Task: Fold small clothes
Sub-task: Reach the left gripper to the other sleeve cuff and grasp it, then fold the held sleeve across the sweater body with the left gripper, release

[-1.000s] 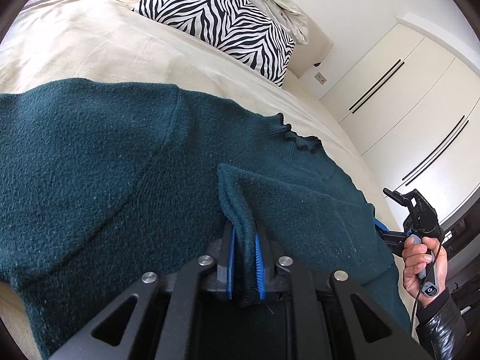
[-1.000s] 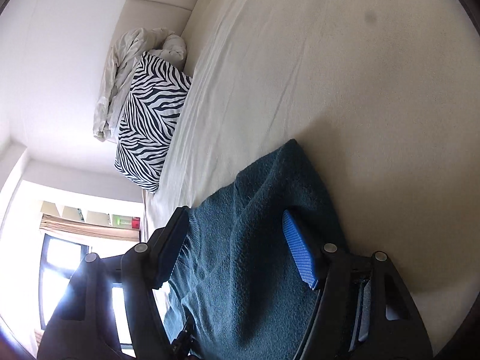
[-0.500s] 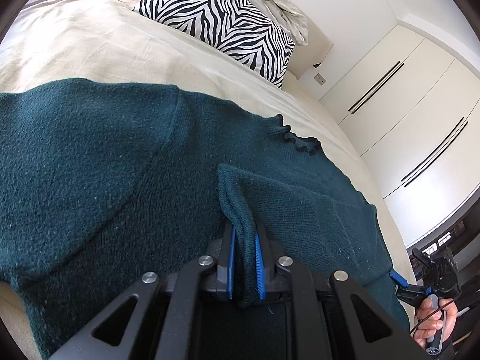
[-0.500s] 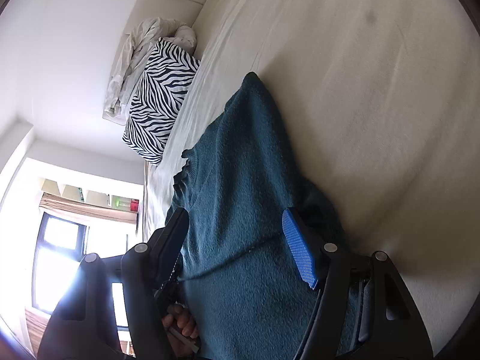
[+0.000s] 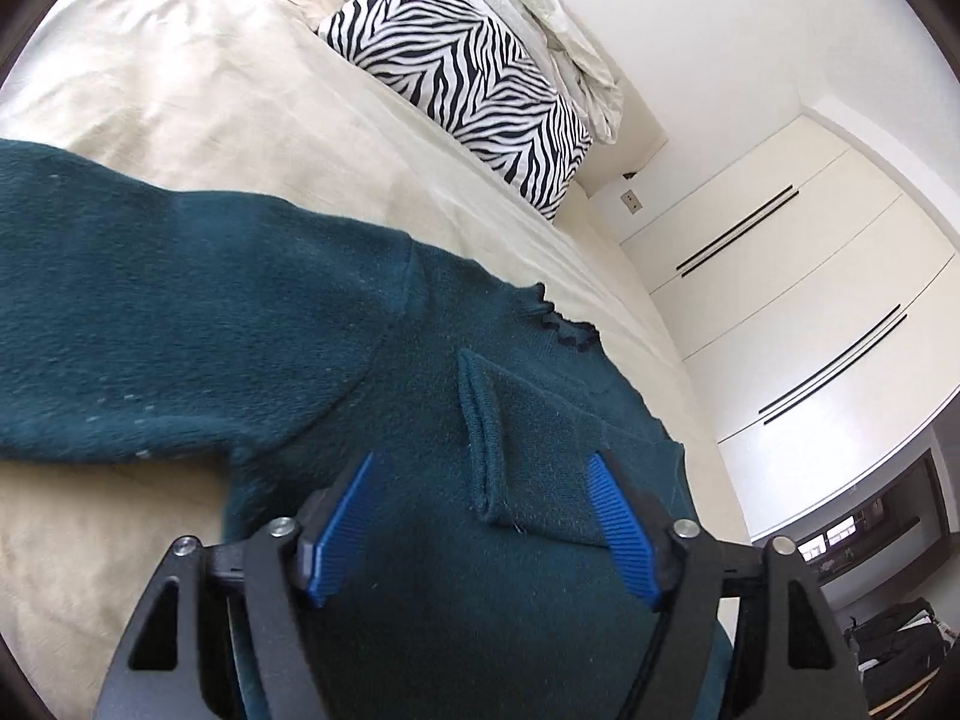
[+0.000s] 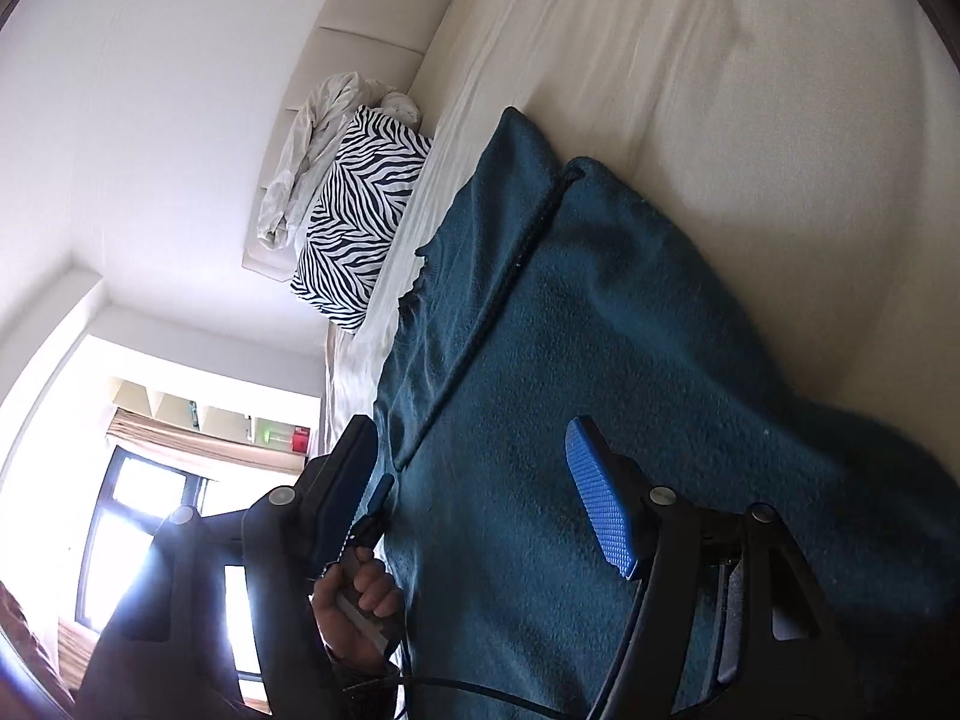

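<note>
A dark teal knit sweater (image 5: 252,348) lies spread on the beige bed (image 5: 198,90). One sleeve is folded over its body, and the cuff (image 5: 486,450) lies loose on top. My left gripper (image 5: 480,468) hovers just behind that cuff; its jaws are opening, and the blue pads (image 5: 339,531) stand clear of the cloth on both sides. In the right wrist view the sweater (image 6: 600,360) fills the middle, and my right gripper (image 6: 468,429) stands open above it with nothing pinched. A hand (image 6: 360,588) holding the left gripper shows at the lower left there.
A zebra-print pillow (image 5: 468,90) and a crumpled white cloth (image 5: 552,30) lie at the head of the bed. White wardrobe doors (image 5: 780,300) stand beyond the bed's far side. A bright window (image 6: 150,510) shows in the right wrist view.
My left gripper has let go of the sleeve cuff and drawn back; the cuff now lies flat on the sweater. My right gripper has pulled back along the sweater, still open.
</note>
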`<action>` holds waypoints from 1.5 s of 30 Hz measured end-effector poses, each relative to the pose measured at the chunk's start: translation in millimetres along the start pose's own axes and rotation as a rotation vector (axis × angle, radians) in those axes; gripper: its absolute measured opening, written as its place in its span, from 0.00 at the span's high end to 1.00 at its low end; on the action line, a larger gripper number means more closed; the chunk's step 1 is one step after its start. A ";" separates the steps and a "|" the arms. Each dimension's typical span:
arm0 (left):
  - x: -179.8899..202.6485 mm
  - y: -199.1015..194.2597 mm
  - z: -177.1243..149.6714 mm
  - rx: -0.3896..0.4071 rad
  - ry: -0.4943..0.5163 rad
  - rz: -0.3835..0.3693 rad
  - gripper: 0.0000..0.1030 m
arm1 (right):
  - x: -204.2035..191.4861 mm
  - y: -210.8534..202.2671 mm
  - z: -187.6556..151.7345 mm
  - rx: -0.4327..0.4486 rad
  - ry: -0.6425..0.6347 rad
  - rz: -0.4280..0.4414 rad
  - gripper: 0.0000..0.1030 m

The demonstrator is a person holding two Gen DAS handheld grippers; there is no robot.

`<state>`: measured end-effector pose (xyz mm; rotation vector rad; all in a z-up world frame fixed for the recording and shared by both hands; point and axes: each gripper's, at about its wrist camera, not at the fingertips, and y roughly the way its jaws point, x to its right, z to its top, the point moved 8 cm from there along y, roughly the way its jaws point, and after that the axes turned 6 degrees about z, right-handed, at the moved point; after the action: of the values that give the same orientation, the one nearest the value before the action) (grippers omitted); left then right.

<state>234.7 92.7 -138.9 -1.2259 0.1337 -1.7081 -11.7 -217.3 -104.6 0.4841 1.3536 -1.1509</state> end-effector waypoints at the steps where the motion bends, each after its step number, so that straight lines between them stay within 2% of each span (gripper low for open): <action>1: -14.1 -17.6 0.9 0.008 -0.051 0.002 0.24 | -2.0 -0.2 -7.6 -0.005 -0.001 0.000 0.37; 3: -50.4 -52.8 3.2 0.031 -0.181 -0.022 0.24 | -7.8 2.7 -19.2 -0.014 0.008 -0.002 0.36; 7: -135.4 -122.4 9.4 0.137 -0.408 0.033 0.25 | -42.2 9.2 -38.3 -0.030 -0.039 0.035 0.36; 11: -190.1 -169.4 19.5 0.229 -0.545 0.064 0.31 | -76.5 13.6 -55.4 -0.045 -0.108 0.035 0.36; 16: -225.3 -191.1 27.7 0.294 -0.685 0.027 0.31 | -96.5 14.0 -74.2 -0.064 -0.118 0.037 0.36; 22: -266.9 -201.4 37.5 0.385 -0.854 0.000 0.40 | -98.3 12.9 -91.0 -0.079 -0.102 0.022 0.36; 24: -280.2 -201.8 46.8 0.403 -0.884 0.014 0.47 | -95.7 13.9 -95.0 -0.082 -0.091 0.016 0.36; 27: -296.0 -206.8 63.6 0.445 -0.886 0.081 0.60 | -89.9 20.4 -94.7 -0.089 -0.079 0.012 0.36; 28: -301.7 -208.8 68.0 0.453 -0.881 0.111 0.69 | -88.6 21.3 -95.5 -0.091 -0.081 0.010 0.36; 29: -307.0 -209.1 71.3 0.449 -0.874 0.151 0.83 | -86.6 24.5 -93.6 -0.091 -0.080 0.006 0.36; 30: -310.8 -208.7 73.5 0.440 -0.866 0.188 0.89 | -83.8 26.1 -93.4 -0.092 -0.074 0.005 0.36; 32: -304.5 -206.4 80.1 0.416 -0.810 0.242 0.91 | -76.1 29.7 -92.4 -0.095 -0.057 0.005 0.36; 35: -267.0 -204.6 100.3 0.419 -0.646 0.312 0.91 | -64.9 34.0 -91.8 -0.099 -0.039 0.003 0.36; 38: -199.7 -188.7 122.7 0.408 -0.464 0.326 0.91 | -55.9 35.1 -90.8 -0.101 -0.026 0.008 0.36; 40: -139.7 -170.0 135.4 0.385 -0.295 0.330 0.91 | -49.8 31.8 -87.6 -0.092 -0.023 0.008 0.36; 43: -33.7 -119.9 122.7 0.322 0.004 0.349 0.91 | -37.6 26.4 -79.7 -0.073 -0.002 0.006 0.36; 45: 27.7 -76.1 88.0 0.264 0.193 0.363 0.90 | -28.7 26.1 -74.4 -0.067 0.008 -0.010 0.36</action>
<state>253.3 147.4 -34.2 -0.7876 0.2245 -1.4677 -21.6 -133.9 -103.8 0.4343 1.3983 -1.1086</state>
